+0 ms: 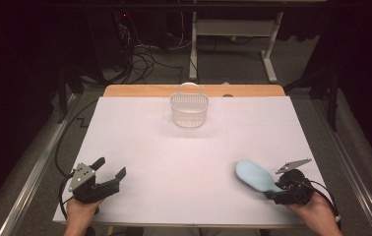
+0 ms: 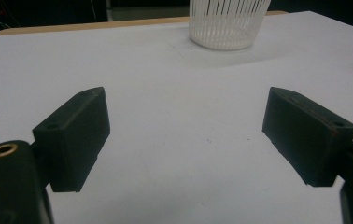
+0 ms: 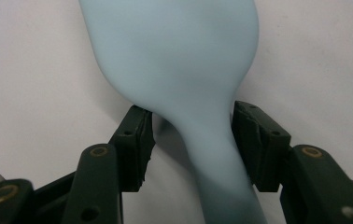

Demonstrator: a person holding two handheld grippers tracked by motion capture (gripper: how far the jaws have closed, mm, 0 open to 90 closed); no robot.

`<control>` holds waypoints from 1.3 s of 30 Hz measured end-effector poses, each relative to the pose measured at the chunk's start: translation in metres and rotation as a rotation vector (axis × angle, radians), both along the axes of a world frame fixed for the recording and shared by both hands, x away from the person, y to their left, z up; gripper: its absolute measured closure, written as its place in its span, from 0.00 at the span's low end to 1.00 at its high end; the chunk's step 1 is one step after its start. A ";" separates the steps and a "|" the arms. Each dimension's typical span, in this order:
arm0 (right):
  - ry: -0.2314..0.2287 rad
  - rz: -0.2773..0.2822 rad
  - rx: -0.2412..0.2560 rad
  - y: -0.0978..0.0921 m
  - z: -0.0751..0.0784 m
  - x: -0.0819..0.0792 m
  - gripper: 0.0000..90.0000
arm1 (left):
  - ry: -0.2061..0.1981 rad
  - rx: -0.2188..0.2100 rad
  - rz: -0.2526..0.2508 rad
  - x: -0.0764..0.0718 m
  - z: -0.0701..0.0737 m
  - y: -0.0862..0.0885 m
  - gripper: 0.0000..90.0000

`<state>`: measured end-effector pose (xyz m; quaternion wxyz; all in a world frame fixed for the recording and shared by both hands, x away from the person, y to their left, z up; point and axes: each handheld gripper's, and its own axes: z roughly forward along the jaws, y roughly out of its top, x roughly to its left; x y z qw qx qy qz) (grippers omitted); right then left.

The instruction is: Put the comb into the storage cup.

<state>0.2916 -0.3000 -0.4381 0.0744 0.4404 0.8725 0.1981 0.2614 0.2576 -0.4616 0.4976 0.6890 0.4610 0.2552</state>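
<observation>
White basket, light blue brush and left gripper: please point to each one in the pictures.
white basket [image 1: 189, 110], high view, slatted front wall.
light blue brush [image 3: 174, 56], right gripper view, middle of the broad head.
left gripper [image 2: 186, 135], left gripper view, midway between its fingertips.

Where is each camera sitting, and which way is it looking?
High view: above the person's side, looking forward and down on the table; both hands and forearms show.
Left gripper view: rides the left hand-held gripper, jaws wide apart, facing the white basket.
Right gripper view: rides the right hand-held gripper, its jaws at either side of the pale blue spoon-shaped thing.
Shared: high and left gripper views both show the basket.
</observation>
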 end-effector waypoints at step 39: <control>-0.019 0.030 -0.010 0.005 0.002 0.004 0.78 | -0.003 0.000 0.002 0.000 0.000 0.000 0.16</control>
